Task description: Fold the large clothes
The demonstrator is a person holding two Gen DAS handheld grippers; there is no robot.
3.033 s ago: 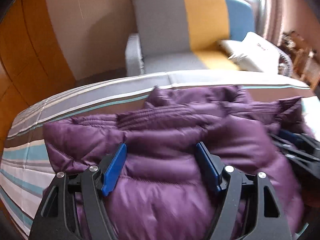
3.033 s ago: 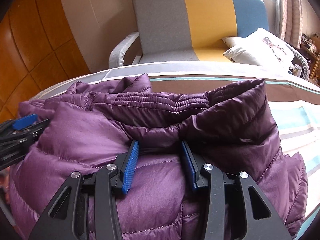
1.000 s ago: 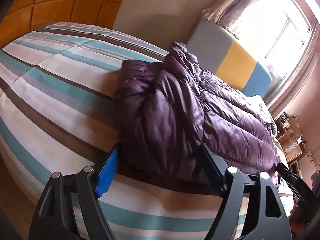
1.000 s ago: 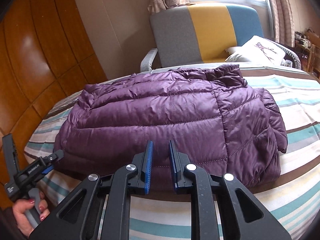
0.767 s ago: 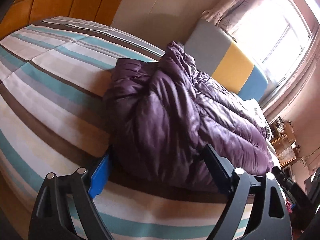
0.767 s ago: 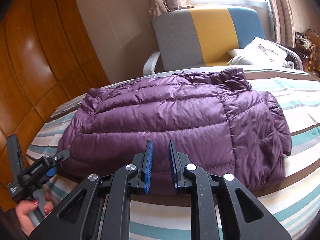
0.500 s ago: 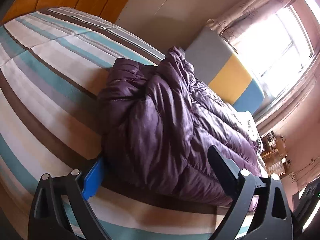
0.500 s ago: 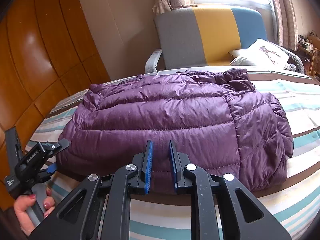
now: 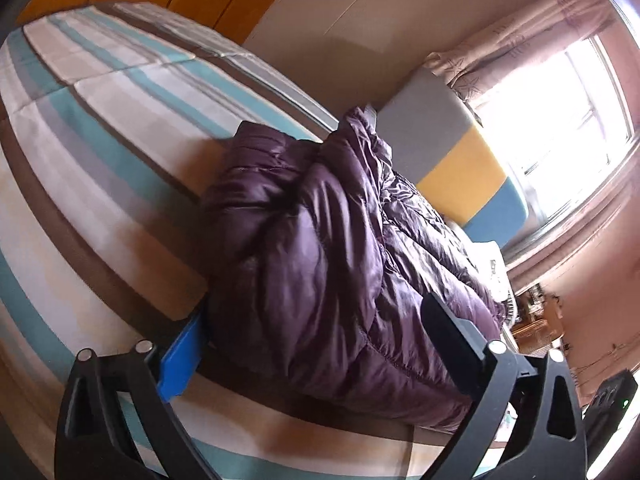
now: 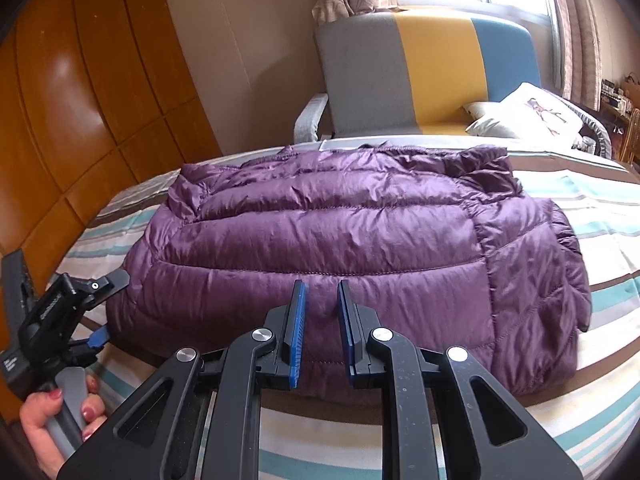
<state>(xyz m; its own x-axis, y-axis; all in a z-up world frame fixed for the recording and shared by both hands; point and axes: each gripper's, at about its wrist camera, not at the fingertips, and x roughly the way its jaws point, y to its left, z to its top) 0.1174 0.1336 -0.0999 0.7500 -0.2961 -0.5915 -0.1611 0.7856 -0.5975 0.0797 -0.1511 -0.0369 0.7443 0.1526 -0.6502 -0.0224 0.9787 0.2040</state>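
Observation:
A purple puffer jacket (image 10: 340,232) lies folded into a wide bundle across the striped bed (image 10: 580,208). My left gripper (image 10: 110,308), held by a hand (image 10: 52,412), sits at the jacket's left end. In the left wrist view that end of the jacket (image 9: 320,260) lies between the left gripper's (image 9: 312,312) jaws, which are opening wide and do not press on it. My right gripper (image 10: 322,286) hovers at the jacket's near edge, its blue pads a narrow gap apart with nothing between them.
A grey, yellow and blue armchair (image 10: 420,72) stands behind the bed, with a white pillow (image 10: 532,114) on its seat. Glossy wood panelling (image 10: 80,100) lines the left wall. A bright curtained window (image 9: 560,92) is beyond the chair.
The jacket was let go and now lies folded flat. The left gripper's jaws have spread wider around its end, and its view has rolled. The right gripper kept its narrow gap and drew back slightly.

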